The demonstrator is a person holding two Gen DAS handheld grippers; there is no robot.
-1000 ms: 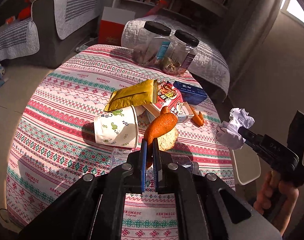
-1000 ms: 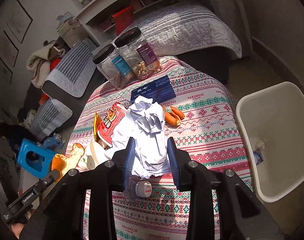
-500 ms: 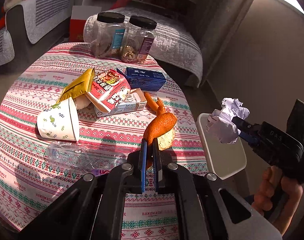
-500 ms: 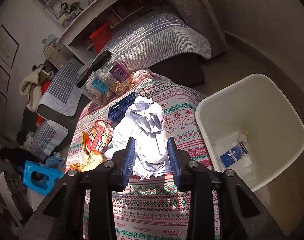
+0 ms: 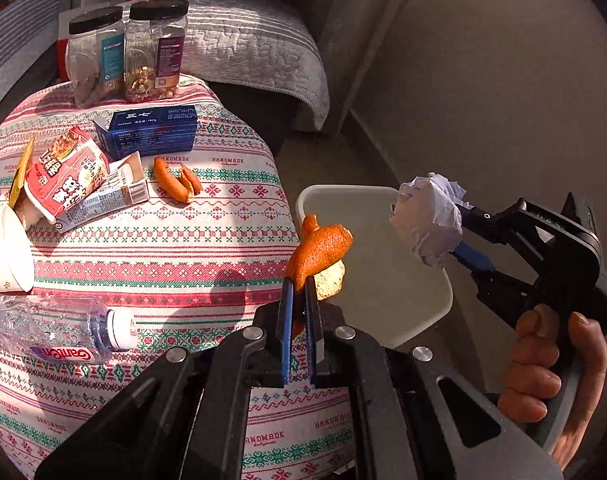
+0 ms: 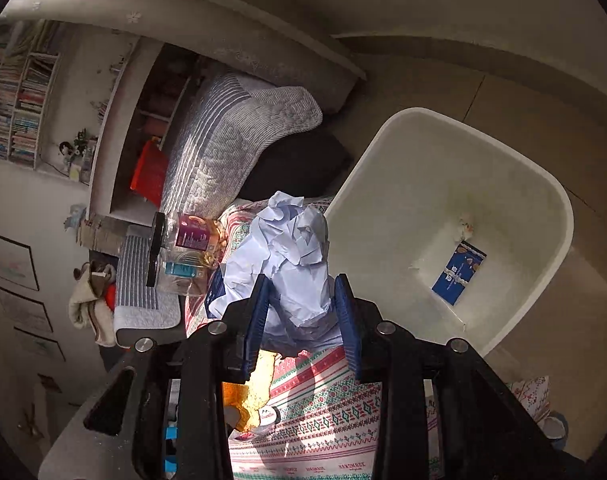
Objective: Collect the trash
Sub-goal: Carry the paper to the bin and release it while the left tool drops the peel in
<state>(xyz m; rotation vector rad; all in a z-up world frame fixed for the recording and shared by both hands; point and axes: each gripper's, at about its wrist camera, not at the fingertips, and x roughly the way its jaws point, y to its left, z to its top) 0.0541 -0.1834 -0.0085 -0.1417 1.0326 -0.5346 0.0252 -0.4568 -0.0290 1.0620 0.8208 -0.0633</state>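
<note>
Peel: orange peel (image 5: pixel 321 248) is pinched at its lower edge by the left gripper (image 5: pixel 299 300), whose blue pads are closed nearly together on it; the curl stands up past the table edge, over the near rim of the white bin (image 5: pixel 383 276).
Peel handling: light, leathery and curved, likely to spring or swing; the thin edge grip seems enough, though it could slip if shaken.
Paper: crumpled paper ball (image 6: pixel 293 264) sits squeezed between the right gripper's (image 6: pixel 301 312) pads, jaws closed around its lower half, in the air beside the bin's rim (image 6: pixel 383 136).
Paper handling: very light, soft and crushable; a hold across the bulk is best, and on release it may cling to a pad or drift, so it looks wise to let go well over the opening.
Bin contents: blue wrapper (image 6: pixel 458 277) and a small scrap on the bottom.
Left on table: plastic bottle (image 5: pixel 59 336), paper cup (image 5: pixel 5 248), red noodle cup (image 5: pixel 65 176), blue box (image 5: pixel 151 130), more peel (image 5: pixel 177 178), two jars (image 5: pixel 127 52).
Bottle handling: probably slick and easily dented; the neck by the cap seems the surest hold.
</note>
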